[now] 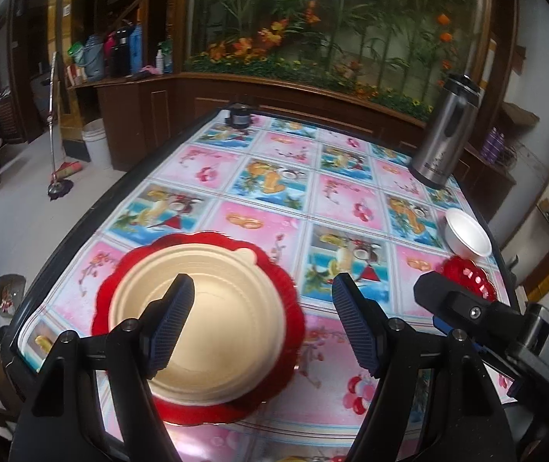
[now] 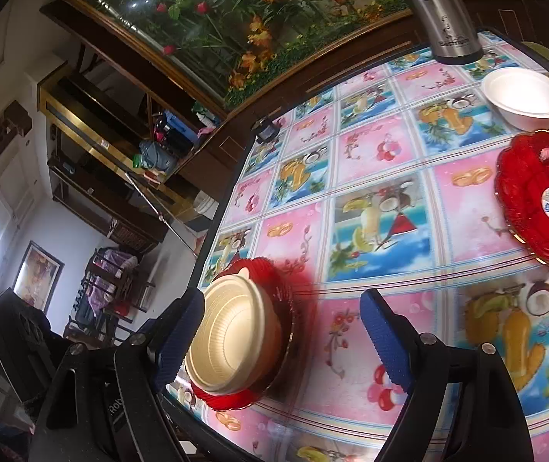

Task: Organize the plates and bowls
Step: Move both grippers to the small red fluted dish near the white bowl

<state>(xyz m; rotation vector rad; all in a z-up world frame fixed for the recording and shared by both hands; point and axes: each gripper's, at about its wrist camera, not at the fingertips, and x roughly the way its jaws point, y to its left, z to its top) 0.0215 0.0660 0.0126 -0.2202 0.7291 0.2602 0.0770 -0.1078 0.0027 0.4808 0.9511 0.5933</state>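
Note:
A cream bowl (image 1: 212,308) sits in a red scalloped plate (image 1: 286,269) near the table's left edge, also seen as cream bowl (image 2: 235,342) on the red plate (image 2: 270,281). My left gripper (image 1: 262,285) hovers open over its right side, holding nothing. My right gripper (image 2: 284,300) is open and empty, its left finger in front of the bowl's rim; its body shows at the right (image 1: 455,300). A white bowl (image 2: 521,96) and a second red plate (image 2: 544,200) with a sticker stand apart at the right.
A steel thermos (image 1: 444,134) stands at the far right of the table, and a small dark jar (image 1: 239,115) at the far edge. The flowered tablecloth (image 1: 343,192) covers the middle. Wooden cabinets and a planter lie beyond.

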